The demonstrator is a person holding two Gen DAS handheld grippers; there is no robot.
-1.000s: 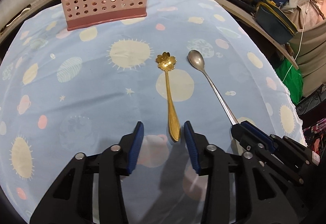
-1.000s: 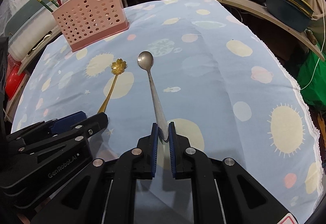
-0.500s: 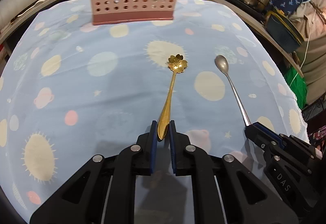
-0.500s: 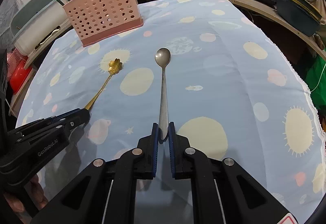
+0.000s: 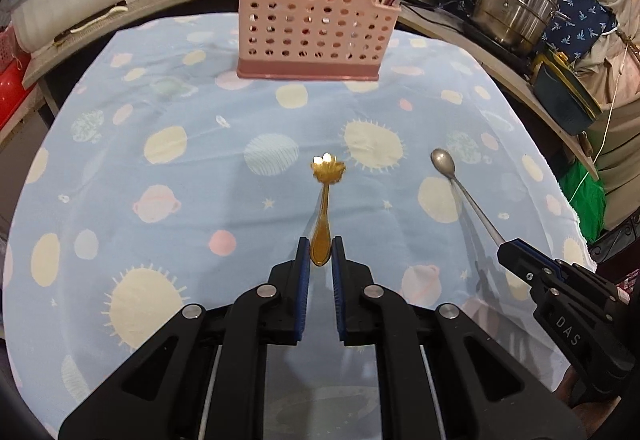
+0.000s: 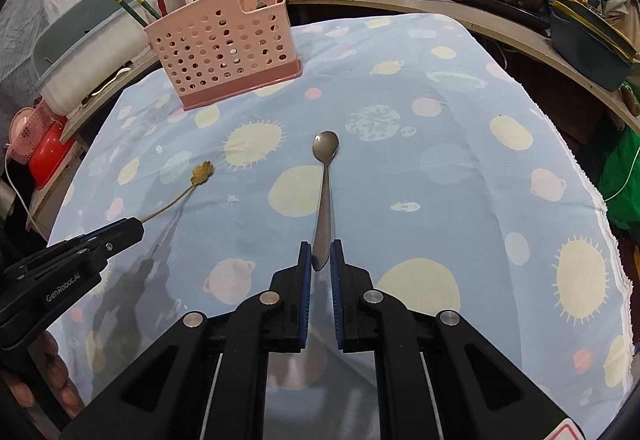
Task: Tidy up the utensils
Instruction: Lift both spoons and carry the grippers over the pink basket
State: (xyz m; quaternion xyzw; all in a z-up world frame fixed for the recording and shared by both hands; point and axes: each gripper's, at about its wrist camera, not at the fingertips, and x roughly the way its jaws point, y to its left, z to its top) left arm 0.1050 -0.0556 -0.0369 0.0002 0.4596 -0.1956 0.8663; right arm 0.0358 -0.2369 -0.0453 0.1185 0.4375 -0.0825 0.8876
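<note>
My left gripper (image 5: 320, 254) is shut on the handle of a gold spoon (image 5: 326, 196) with a flower-shaped bowl and holds it above the blue tablecloth; the spoon also shows in the right wrist view (image 6: 188, 186). My right gripper (image 6: 320, 256) is shut on the handle of a long silver spoon (image 6: 326, 180), lifted off the cloth; this spoon also shows in the left wrist view (image 5: 464, 192). A pink perforated utensil holder (image 5: 314, 28) with chopsticks in it stands at the table's far end, also seen in the right wrist view (image 6: 224, 48).
The blue tablecloth (image 5: 160, 200) with suns and planets covers the table. Steel pots (image 5: 516, 12) and a dark box (image 5: 568, 92) sit on a counter at the far right. A white tub (image 6: 80, 56) and a red basket (image 6: 48, 156) stand at the left.
My left gripper closed on the gold spoon and raised it. Both spoons have lifted off the cloth, and the pink holder now sits farther ahead and more centred.
</note>
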